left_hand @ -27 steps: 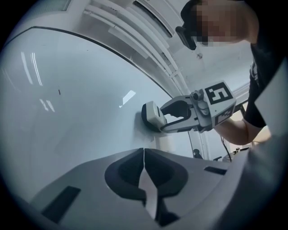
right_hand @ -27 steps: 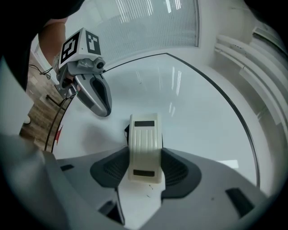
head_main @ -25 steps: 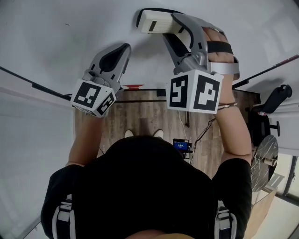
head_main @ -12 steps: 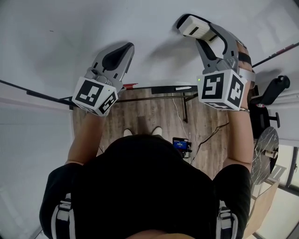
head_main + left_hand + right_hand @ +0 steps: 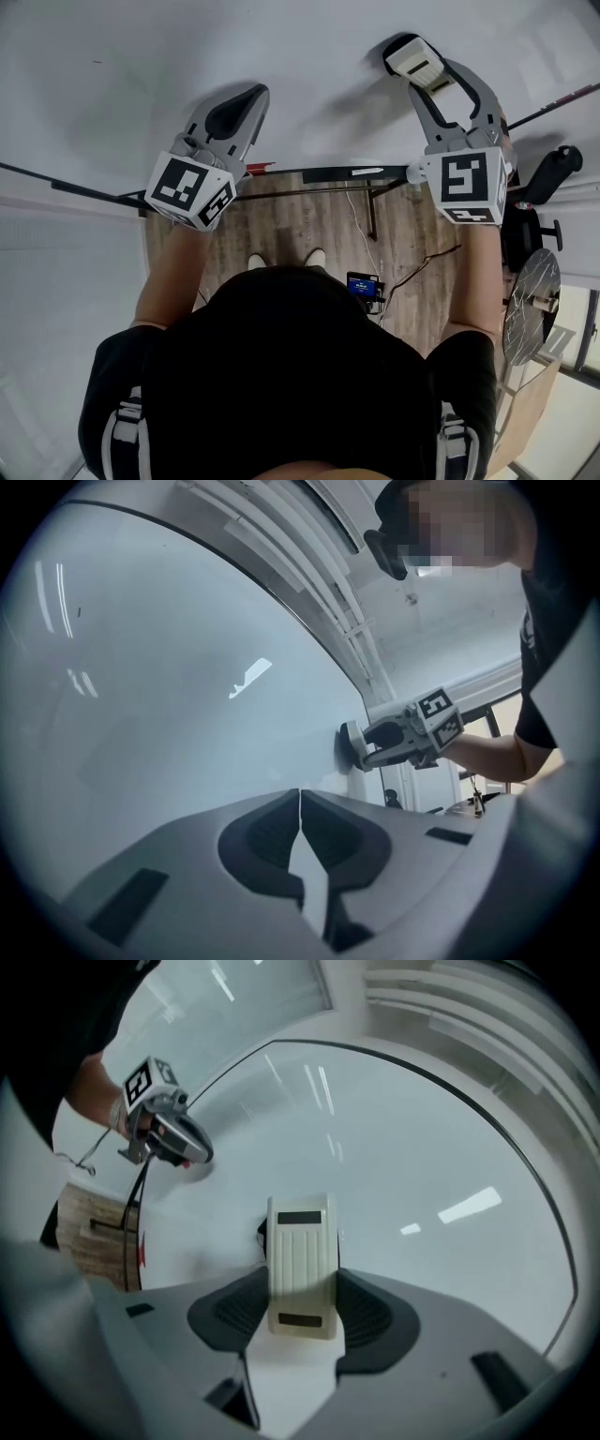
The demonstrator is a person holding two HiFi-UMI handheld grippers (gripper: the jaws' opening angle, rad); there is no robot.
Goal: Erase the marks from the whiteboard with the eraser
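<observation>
The whiteboard [image 5: 112,84] takes up most of what is in front of the person. It is a pale, glossy sheet with a thin dark frame, and ceiling lights show as streaks in it. It is almost clean, with only a tiny dark speck [image 5: 98,62] toward its left side. Under its lower edge is a wood-plank floor [image 5: 309,225], with cables trailing over it and a small device with a blue screen [image 5: 362,289] lying there. A dark office chair [image 5: 553,192] stands off to the right.

The person [image 5: 281,375] stands close to the board in a black top, both arms raised.

The right gripper [image 5: 424,75] has its jaws spread around the cream eraser [image 5: 412,58] and grips it by its two long sides. The eraser's face is flat against the board, on the right side, a little above the lower edge.

The left gripper [image 5: 255,92] points at the board further left. Its jaws are closed tight on each other with nothing between them, and the tips are just off the surface or barely on it; I cannot tell which.

A small red thing [image 5: 267,172] sits at the lower edge between the two arms.
</observation>
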